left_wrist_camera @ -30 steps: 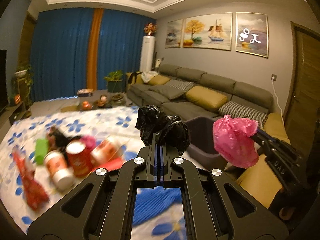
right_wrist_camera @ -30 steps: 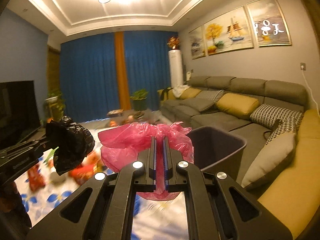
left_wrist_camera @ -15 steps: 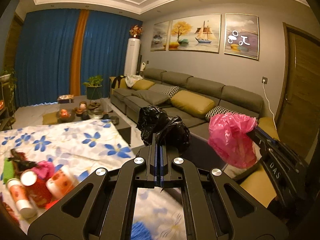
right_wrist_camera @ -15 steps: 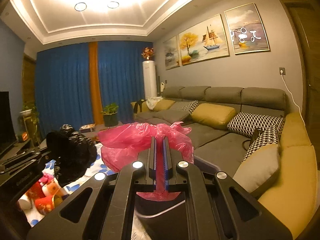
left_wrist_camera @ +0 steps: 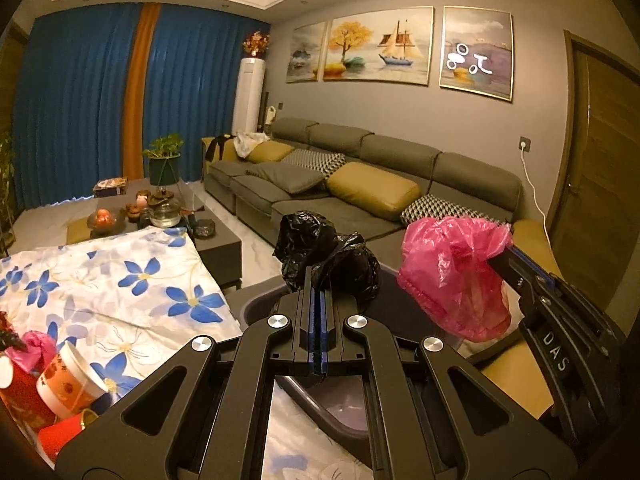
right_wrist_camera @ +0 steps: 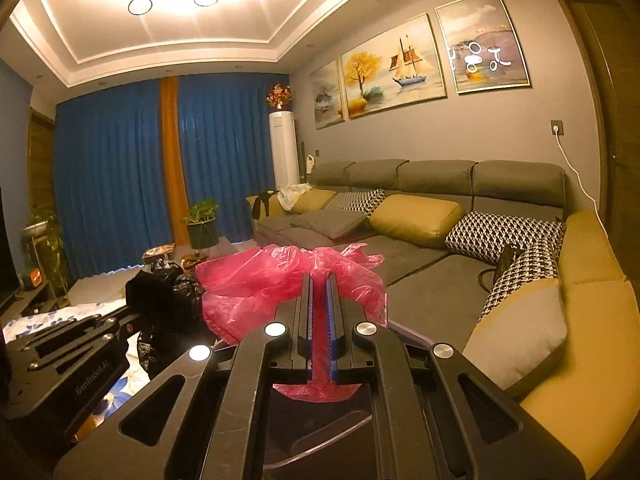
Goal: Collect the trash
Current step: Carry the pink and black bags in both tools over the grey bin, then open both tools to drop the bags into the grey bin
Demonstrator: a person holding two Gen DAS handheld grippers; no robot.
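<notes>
Both grippers have shifted from the floral tablecloth (left_wrist_camera: pixel 120 280) to above the dark plastic bin (left_wrist_camera: pixel 260 304) (sofa behind). Left gripper (left_wrist_camera: pixel 318 280) clamps the crumpled black plastic bag (left_wrist_camera: pixel 320 252); right gripper (right_wrist_camera: pixel 320 284) clamps the crumpled pink plastic bag (right_wrist_camera: pixel 260 280).

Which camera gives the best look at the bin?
The left wrist view: the bin shows its curved rim and dark inside below the black bag and pink bag. The right wrist view shows only a sliver of rim behind its gripper.

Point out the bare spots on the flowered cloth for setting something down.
The flowered cloth is bare from the paper cups across to its edge by the bin and back toward the coffee table. The near-left corner is crowded.
</notes>
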